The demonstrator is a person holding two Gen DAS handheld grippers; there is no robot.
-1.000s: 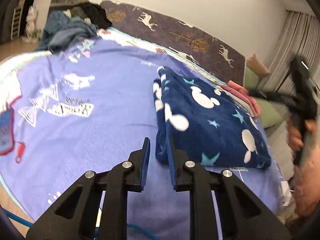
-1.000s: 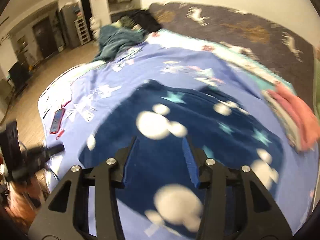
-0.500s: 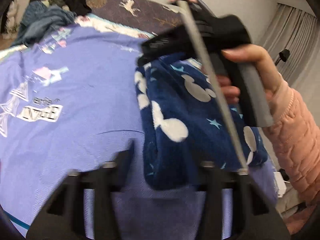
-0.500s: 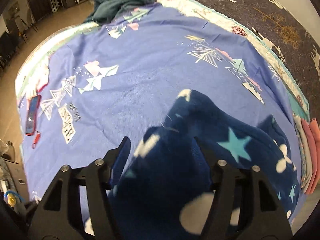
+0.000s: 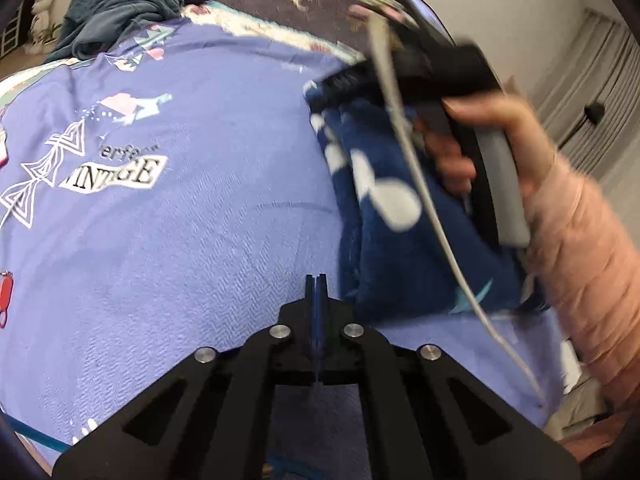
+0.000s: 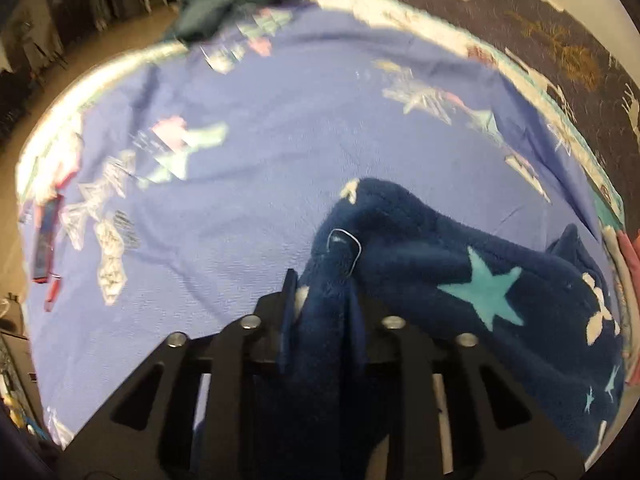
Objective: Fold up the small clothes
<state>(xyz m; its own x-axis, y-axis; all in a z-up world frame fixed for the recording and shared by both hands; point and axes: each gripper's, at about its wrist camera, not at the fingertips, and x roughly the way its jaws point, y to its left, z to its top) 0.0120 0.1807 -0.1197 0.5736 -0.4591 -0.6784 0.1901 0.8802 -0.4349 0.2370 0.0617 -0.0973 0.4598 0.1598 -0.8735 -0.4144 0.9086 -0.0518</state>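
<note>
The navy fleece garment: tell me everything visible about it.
The navy fleece garment is thick, fuzzy cloth printed with white mouse-head shapes and turquoise stars. It lies folded on the purple bedspread, near a pink folded pile at the bed's edge. The right gripper has just been closing and pinches its far corner, bunching it between the jaws. The left gripper is shut beside its near edge, holding nothing.

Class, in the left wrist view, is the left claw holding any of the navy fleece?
No, the left claw is shut empty beside the navy fleece.
</note>
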